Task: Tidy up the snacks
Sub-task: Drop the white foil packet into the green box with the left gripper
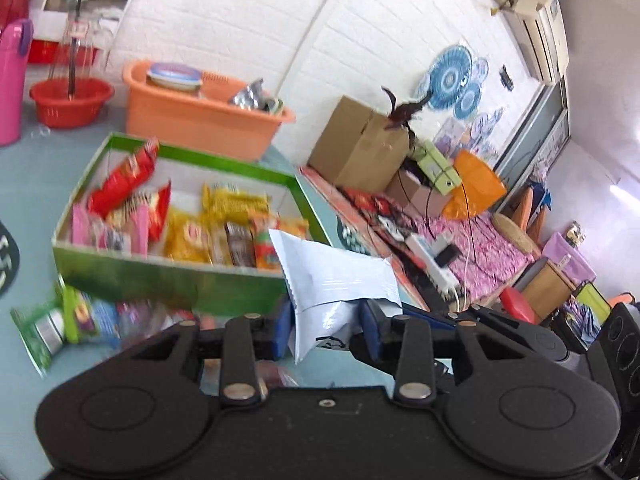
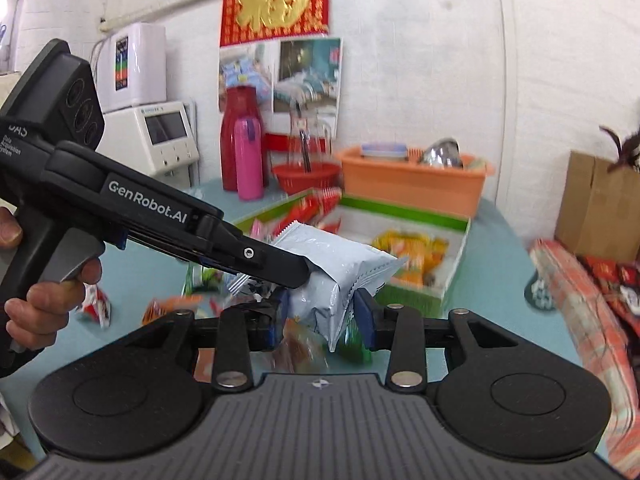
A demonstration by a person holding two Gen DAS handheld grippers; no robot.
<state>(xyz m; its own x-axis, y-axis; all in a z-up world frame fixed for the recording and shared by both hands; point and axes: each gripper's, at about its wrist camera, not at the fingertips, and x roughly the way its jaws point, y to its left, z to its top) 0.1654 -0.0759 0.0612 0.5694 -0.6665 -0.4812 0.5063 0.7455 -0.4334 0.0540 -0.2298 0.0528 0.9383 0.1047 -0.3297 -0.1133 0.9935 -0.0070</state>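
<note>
Green cardboard forms the walls of the snack box (image 1: 120,272) on the blue-grey table (image 1: 28,292). Inside it, red and pink packets (image 1: 120,200) lean at one end, while yellow and orange packets (image 1: 224,220) lie at the other. Behind it stands an orange plastic tub (image 1: 192,120) holding a round tin (image 1: 174,76) and a shiny foil bag (image 1: 248,96). Next to the tub sits a red basket (image 1: 72,100) with a dark stick standing in it, and a pink flask (image 1: 12,80) stands further along.

A pale silver-white snack bag (image 1: 332,280) hangs in the air just in front of the box, above loose packets (image 1: 80,320) scattered on the table. Both tools pinch it at once: the left gripper (image 1: 326,328) has its blue pads closed on the bag's lower edge, and the right gripper (image 2: 320,316) is clamped on its crumpled bottom corner. In the right wrist view the left tool (image 2: 120,216) reaches in from the side, held by a hand (image 2: 36,304).
</note>
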